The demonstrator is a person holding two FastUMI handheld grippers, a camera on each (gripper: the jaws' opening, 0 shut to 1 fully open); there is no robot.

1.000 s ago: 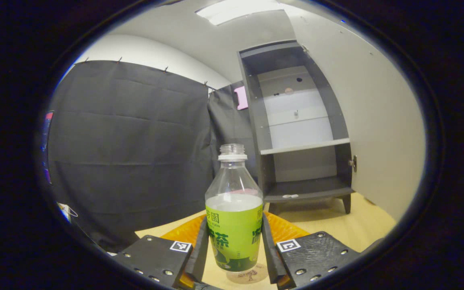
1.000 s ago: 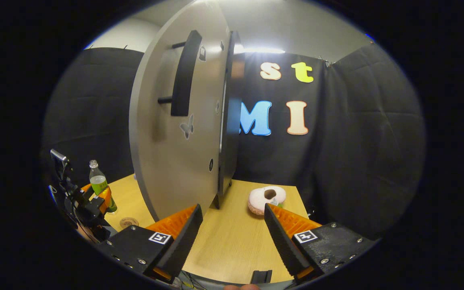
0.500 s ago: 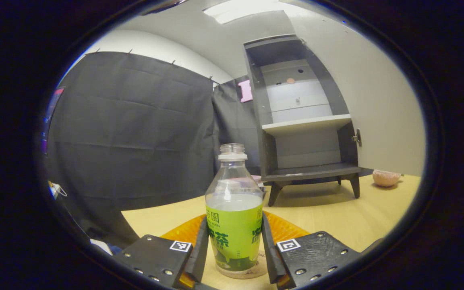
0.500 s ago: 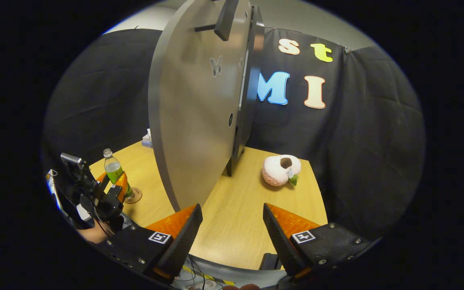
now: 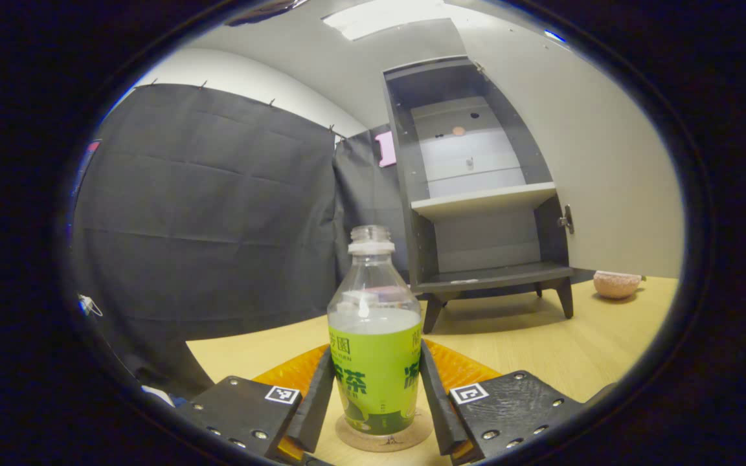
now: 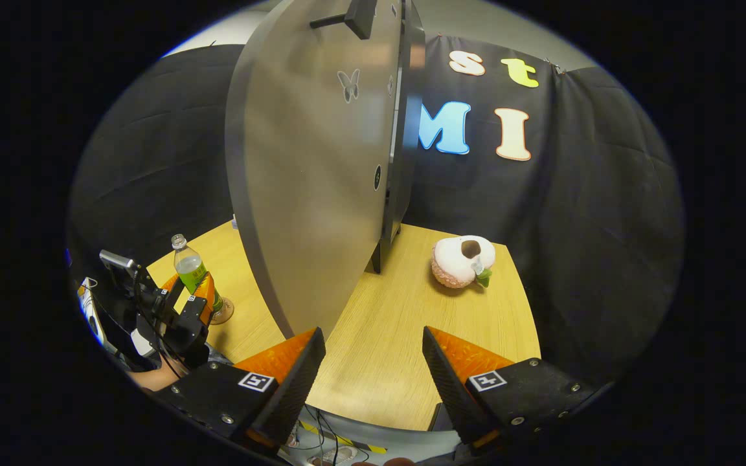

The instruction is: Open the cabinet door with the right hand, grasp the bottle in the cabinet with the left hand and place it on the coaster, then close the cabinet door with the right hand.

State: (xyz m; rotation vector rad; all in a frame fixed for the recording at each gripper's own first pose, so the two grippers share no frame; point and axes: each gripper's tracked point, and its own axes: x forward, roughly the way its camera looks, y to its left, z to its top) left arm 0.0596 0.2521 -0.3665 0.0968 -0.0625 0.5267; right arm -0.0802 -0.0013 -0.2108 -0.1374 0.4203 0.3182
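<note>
On the coaster (image 5: 383,439), upright left gripper (image 5: 376,414) clamps the bottle (image 5: 374,362)

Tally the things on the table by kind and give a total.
Bottle: 1
Coaster: 1
Cabinet: 1
Pink plush toy: 1
Total: 4

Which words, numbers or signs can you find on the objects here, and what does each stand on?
Bottle: the green label carries printed characters, not read off here; its small print is too tiny to read.
Left gripper: square coded markers, no words.
Cabinet door: butterfly sticker, no words.
</note>
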